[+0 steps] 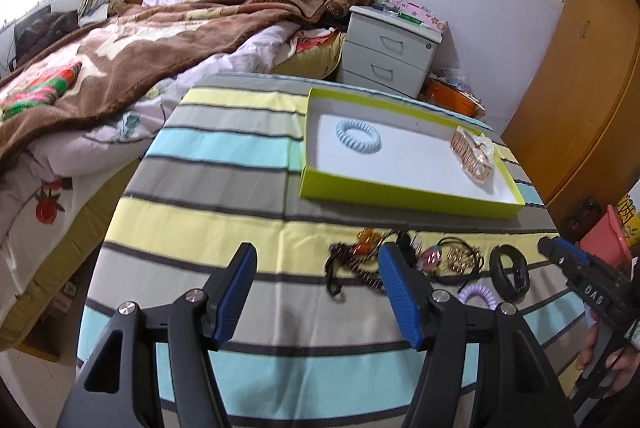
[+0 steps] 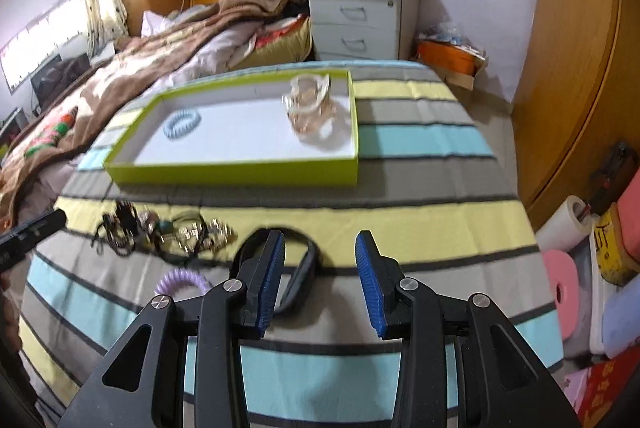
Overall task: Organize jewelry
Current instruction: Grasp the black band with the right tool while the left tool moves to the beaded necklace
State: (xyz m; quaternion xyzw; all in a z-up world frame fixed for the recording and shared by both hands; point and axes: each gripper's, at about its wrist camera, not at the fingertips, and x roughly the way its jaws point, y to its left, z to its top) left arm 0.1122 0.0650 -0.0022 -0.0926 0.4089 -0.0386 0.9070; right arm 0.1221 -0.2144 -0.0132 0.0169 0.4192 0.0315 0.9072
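Observation:
A shallow green-edged box lies on the striped cloth. It holds a light blue spiral hair tie and a bagged gold chain piece. In front of the box lies a heap of dark cords and gold jewelry, a purple spiral tie and a black bracelet. My left gripper is open and empty above the cloth left of the heap. My right gripper is open and empty over the black bracelet.
The striped cloth covers a table that ends close on the left and right. A bed with a brown blanket lies left. A grey nightstand stands behind. A wooden wardrobe and floor clutter are right.

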